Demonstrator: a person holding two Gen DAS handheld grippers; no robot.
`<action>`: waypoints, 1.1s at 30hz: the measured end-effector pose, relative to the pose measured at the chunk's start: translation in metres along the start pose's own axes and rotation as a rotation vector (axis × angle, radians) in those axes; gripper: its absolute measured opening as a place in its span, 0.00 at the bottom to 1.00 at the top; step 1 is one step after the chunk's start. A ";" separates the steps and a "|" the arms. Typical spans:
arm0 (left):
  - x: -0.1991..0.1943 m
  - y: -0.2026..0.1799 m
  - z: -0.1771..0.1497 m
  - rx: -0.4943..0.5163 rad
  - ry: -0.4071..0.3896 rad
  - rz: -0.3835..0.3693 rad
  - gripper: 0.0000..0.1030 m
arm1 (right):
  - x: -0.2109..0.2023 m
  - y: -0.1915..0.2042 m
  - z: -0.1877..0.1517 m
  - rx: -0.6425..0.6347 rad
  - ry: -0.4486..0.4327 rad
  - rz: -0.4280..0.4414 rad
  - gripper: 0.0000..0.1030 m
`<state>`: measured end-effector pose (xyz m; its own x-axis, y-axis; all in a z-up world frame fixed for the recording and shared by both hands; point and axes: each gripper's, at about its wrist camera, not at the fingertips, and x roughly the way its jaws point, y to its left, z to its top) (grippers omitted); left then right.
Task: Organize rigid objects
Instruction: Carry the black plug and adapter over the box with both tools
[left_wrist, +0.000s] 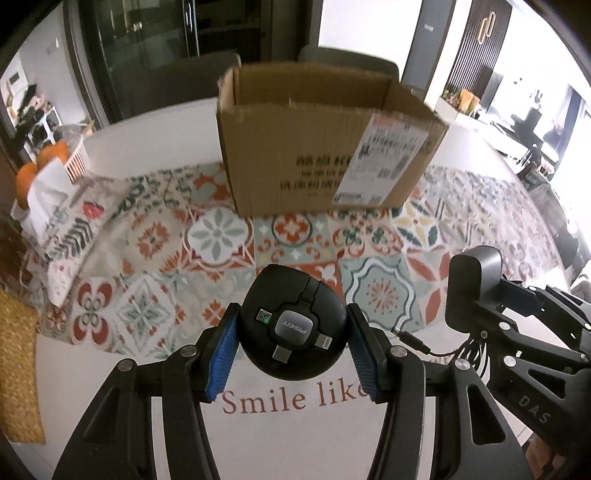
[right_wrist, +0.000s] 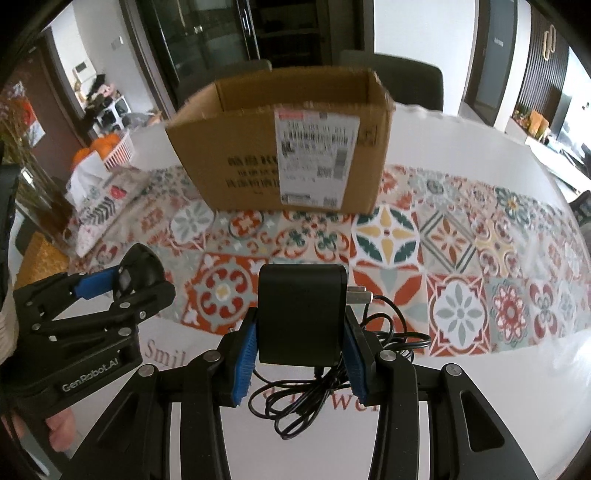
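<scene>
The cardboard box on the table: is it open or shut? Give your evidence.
Open. The cardboard box has its top flaps up, and its inner back wall shows in both views.

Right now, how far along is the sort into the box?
Done: nothing visible inside the cardboard box, though its floor is hidden. In hand: left hand-held gripper clamps the round black cable hub; right hand-held gripper clamps the black charger block, its cable dangling. Left: both items need dropping into the box.

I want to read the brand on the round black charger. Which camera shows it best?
The left wrist view: the round black charger faces the camera in the left claw, logo legible. The right wrist view shows only its side, partly hidden.
</scene>
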<state>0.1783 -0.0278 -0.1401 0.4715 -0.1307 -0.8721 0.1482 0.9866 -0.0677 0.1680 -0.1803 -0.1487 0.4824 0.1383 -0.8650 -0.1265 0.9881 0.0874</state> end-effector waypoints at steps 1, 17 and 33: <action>-0.004 0.000 0.002 0.001 -0.011 0.000 0.53 | -0.003 0.001 0.002 -0.001 -0.009 0.001 0.41; -0.057 -0.001 0.047 0.031 -0.181 0.011 0.54 | -0.047 0.005 0.044 -0.018 -0.168 0.021 0.41; -0.079 0.004 0.093 0.036 -0.285 0.015 0.54 | -0.067 0.011 0.092 -0.041 -0.280 0.023 0.41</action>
<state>0.2224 -0.0229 -0.0270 0.6981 -0.1435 -0.7014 0.1679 0.9852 -0.0345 0.2138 -0.1727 -0.0447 0.6990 0.1793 -0.6922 -0.1724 0.9818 0.0802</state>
